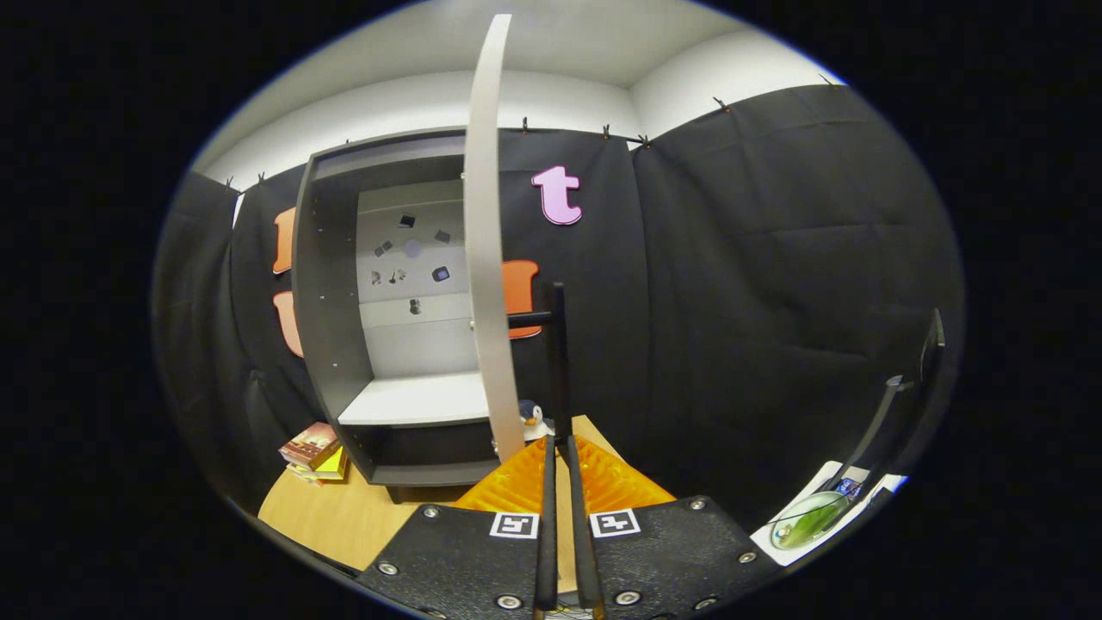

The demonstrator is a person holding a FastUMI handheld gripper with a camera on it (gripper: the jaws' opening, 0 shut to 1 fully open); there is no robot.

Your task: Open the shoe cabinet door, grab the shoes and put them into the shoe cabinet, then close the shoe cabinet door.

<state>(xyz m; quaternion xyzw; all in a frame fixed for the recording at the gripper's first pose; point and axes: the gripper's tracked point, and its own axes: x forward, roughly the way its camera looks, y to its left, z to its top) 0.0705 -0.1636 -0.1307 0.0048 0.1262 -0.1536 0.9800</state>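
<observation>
The shoe cabinet is shown with its door swung open edge-on; its black bar handle appears clamped by the narrowed tongs. The door is best swung fully clear before release.

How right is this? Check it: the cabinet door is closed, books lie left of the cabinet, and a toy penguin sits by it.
The door part is wrong. The gripper view shows the door swung open, edge-on. The books and penguin are as said. The gripper has its fingers close together at the lower end of the handle; whether they press it can't be judged.
</observation>
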